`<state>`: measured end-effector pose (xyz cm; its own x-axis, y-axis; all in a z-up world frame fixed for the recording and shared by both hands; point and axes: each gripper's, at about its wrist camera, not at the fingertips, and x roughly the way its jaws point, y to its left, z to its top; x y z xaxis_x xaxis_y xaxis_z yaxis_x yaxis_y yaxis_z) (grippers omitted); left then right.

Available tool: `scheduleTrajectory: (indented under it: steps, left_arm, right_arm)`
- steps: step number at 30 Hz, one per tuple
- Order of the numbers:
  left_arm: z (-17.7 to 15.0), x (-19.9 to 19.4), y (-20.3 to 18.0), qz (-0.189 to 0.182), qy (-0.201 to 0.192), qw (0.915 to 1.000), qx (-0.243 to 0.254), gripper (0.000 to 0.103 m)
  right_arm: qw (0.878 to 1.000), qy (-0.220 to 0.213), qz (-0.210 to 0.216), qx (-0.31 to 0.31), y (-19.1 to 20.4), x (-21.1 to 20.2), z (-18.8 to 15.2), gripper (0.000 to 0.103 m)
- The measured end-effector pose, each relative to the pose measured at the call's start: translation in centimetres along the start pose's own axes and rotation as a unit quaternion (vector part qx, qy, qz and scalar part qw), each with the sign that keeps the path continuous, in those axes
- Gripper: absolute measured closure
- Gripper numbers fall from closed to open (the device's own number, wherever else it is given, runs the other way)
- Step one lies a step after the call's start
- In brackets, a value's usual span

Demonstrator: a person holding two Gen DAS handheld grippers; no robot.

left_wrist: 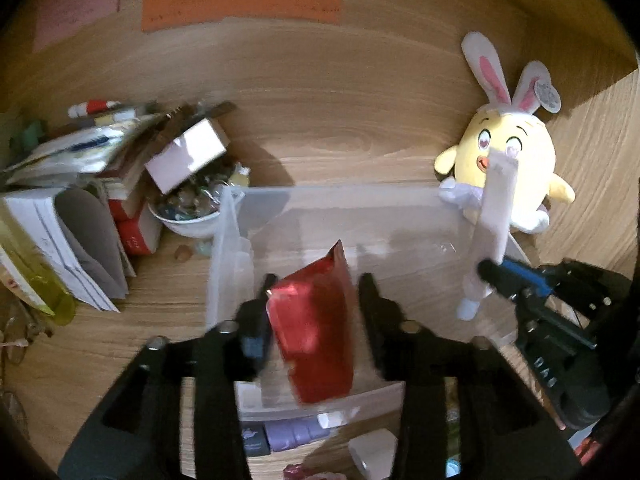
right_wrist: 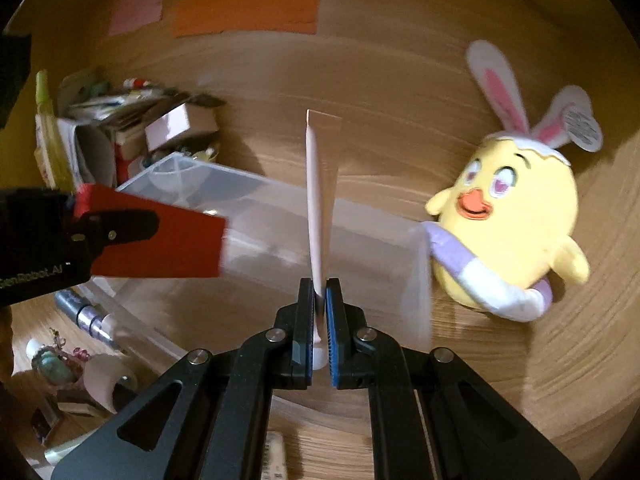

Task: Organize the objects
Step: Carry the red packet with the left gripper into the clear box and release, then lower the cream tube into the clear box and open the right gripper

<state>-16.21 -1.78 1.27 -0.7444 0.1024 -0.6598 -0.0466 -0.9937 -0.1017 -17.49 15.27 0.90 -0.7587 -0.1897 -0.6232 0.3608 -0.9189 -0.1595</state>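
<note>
A: Since the left wrist view looks straight down its own fingers, start there: where is the red packet (left_wrist: 314, 332) relative to the left claw (left_wrist: 316, 316)?

B: Between the fingers, over the clear plastic bin (left_wrist: 228, 264) that sits on the table (left_wrist: 360, 120). The packet's long axis runs away from the camera, its pointed corner toward the bin's far wall. The fingers stand apart with a visible gap on the right side, and blur hides the left contact, so I cannot tell whether the packet is clamped.

A: And the other arm in that view?

B: The right claw (left_wrist: 490, 276) comes in at the bin's right edge, holding a pale tube (left_wrist: 494, 216) that rises in front of the chick plush (left_wrist: 508, 160). The bin's near wall is partly hidden behind the claw arms.

A: Now the right wrist view.

B: The right claw (right_wrist: 319, 320) is pressed together on the pale tube (right_wrist: 322, 196) near its cap end, the tube standing upright with its crimped end on top. The bin (right_wrist: 360, 240) lies directly ahead and below, so I judge a lowering move would put the tube in near the right wall. The left claw (right_wrist: 132, 226) reaches in over the bin's left end with the red packet (right_wrist: 168, 240) pointing rightward.

A: Anything unclear?

B: Motion blur smears the bin's right wall, and the clutter at the table's left edge is too dim to identify.
</note>
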Motion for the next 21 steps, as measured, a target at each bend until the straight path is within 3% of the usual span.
scheduleTrajectory:
  steps: [4,12,14,19,21]
  left_arm:
    - [0.1,-1.8,-0.2,0.009,-0.033,0.9994,0.011,0.039]
    - [0.2,-3.3,-0.3,0.024,-0.047,0.9983,0.026,0.03]
    - [0.1,-3.6,-0.2,0.022,-0.046,0.9983,0.027,0.026]
    - [-0.4,-4.4,-0.2,0.021,-0.046,0.9983,0.029,0.015]
    - [-0.7,-4.8,-0.1,0.018,-0.046,0.9984,0.027,0.014]
  right_arm:
    - [1.0,0.012,0.017,-0.009,1.1,0.7,0.1,0.098]
    - [0.999,0.02,0.041,-0.011,2.0,0.9,0.4,0.096]
    - [0.999,0.019,0.04,-0.011,2.0,0.6,0.4,0.091]
    - [0.999,0.007,0.035,-0.003,1.5,-0.8,0.4,0.051]
    - [1.0,0.002,0.029,-0.001,1.3,-1.3,0.3,0.047]
